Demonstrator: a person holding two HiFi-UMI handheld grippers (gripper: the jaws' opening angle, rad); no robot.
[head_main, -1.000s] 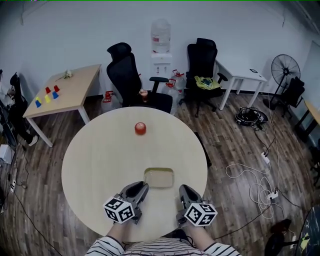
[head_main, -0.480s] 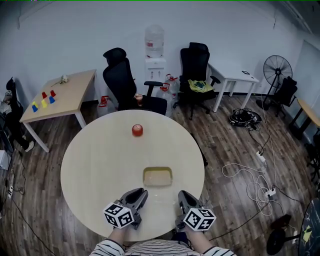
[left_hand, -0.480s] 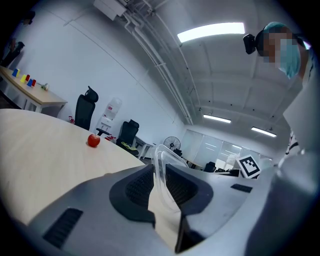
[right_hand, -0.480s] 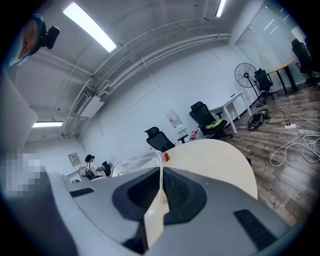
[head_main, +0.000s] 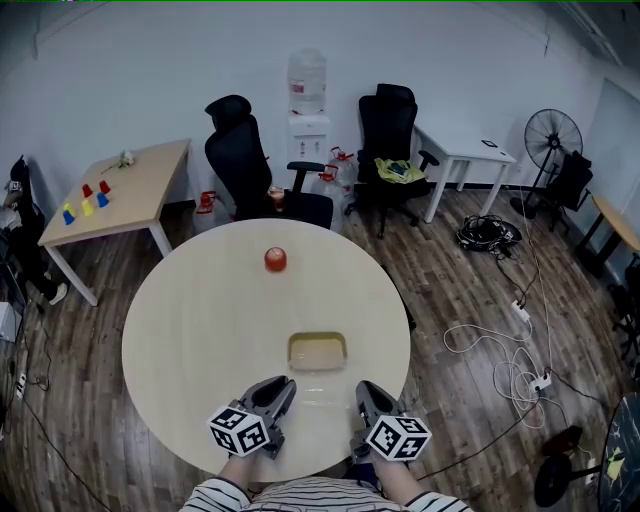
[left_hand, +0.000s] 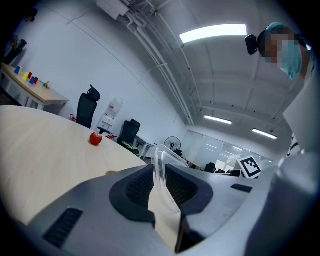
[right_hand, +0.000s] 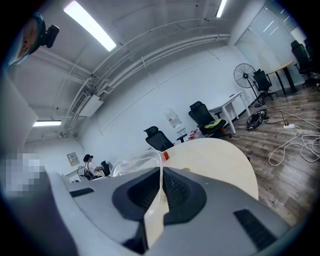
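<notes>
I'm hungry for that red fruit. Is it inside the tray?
No, the red fruit sits on the bare table, well apart from the tray.

One left gripper (head_main: 279, 388), one right gripper (head_main: 367, 390), one clear box (left_hand: 160, 164), one red fruit (head_main: 275, 260), one tan tray (head_main: 317, 352), one round table (head_main: 195, 320), two black chairs (head_main: 246, 152) (head_main: 393, 122).

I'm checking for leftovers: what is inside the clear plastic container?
Nothing shows inside the clear plastic container; its walls look bare. The rim parts pinched in the left tool and right tool are covered.
</notes>
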